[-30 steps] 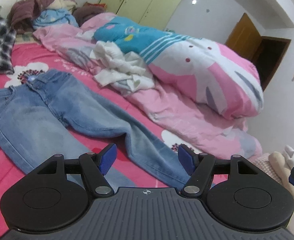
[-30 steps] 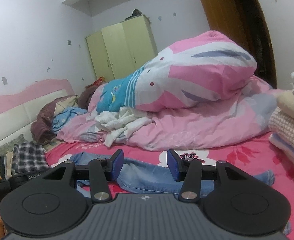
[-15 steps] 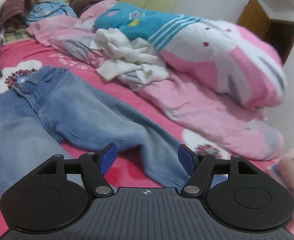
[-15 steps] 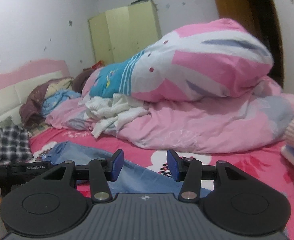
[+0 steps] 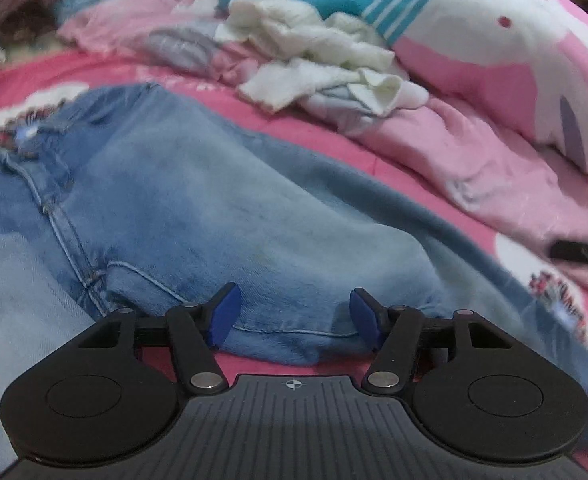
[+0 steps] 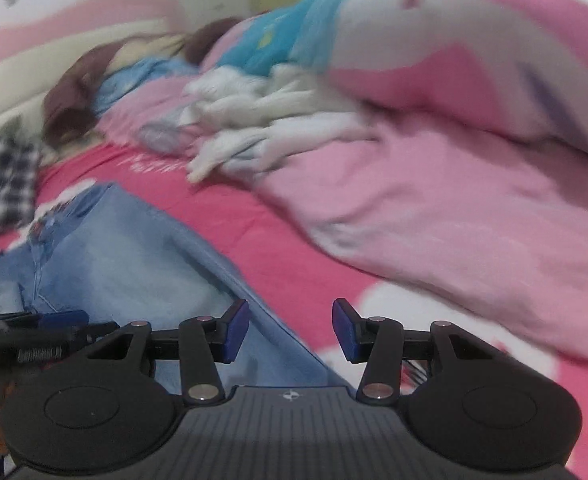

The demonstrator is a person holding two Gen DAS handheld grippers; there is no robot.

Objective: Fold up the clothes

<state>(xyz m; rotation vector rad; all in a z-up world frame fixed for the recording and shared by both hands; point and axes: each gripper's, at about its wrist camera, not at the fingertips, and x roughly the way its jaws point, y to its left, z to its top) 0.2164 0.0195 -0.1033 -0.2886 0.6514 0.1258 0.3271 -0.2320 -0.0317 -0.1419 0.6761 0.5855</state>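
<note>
Across the lower left of both frames we have the jeans (image 5: 197, 208) spread flat on the pink bed (image 6: 253, 232), waistband toward the upper left. We judge the denim heavy, floppy and not slippery, with thick seams and hems, the firm places to take hold. Our left tool (image 5: 291, 316) has just been closing, nothing pinched yet, straddling the seamed inner edge; our right tool (image 6: 289, 330) hangs half-open and empty over the leg's edge

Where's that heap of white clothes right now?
In the left wrist view the white clothes lie top centre, on the pink duvet, just beyond the jeans.
</note>
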